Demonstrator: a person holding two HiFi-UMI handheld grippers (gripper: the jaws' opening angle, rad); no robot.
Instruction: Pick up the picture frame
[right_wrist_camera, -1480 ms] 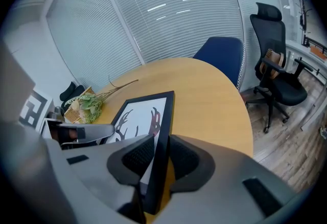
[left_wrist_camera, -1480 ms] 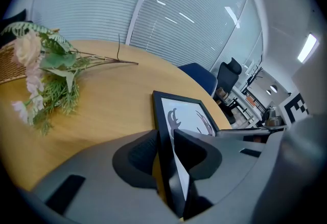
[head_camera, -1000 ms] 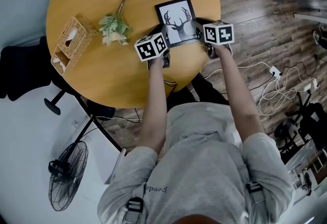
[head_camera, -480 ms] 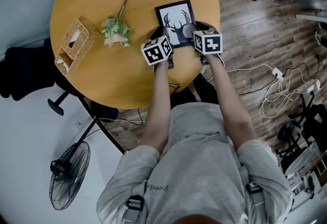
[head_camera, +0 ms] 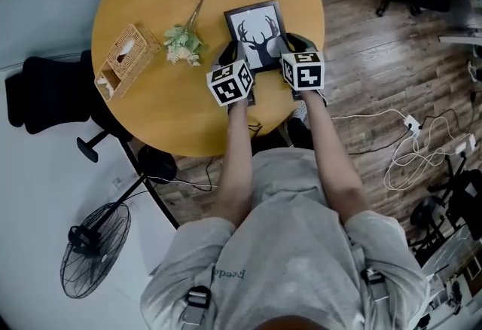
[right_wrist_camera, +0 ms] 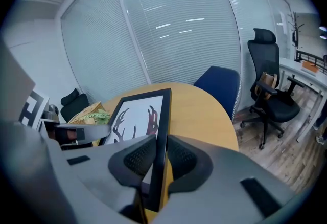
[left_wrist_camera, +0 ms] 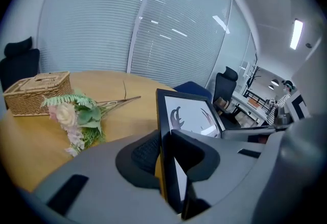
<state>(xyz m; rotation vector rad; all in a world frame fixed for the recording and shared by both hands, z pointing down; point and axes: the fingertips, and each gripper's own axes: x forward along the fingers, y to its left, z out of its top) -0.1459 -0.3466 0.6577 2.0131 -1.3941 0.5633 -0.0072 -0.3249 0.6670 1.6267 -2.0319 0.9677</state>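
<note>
— Pinching what, those two?
— One frame between them. The left tool [left_wrist_camera: 168, 160] has its pads pressed on the left long rail of the picture frame [left_wrist_camera: 190, 113], close to the near corner. The right tool [right_wrist_camera: 159, 159] is clamped the same way on the right rail.
— Which way does the frame run from them?
— Straight ahead and between the two, with its long axis pointing away from the person and the deer print facing up. It hangs over the near right part of the round surface [head_camera: 162, 114], near end tipped up. I cannot tell whether the far edge touches the wood. Neither hand is nearer; they share it evenly.
— Anything in the way?
— A flower sprig [head_camera: 183, 43] lies to the left, well apart, with a wicker box [head_camera: 126, 59] beyond it. A blue chair [right_wrist_camera: 217, 85] stands past the far rim. I judge the way up to be free.
</note>
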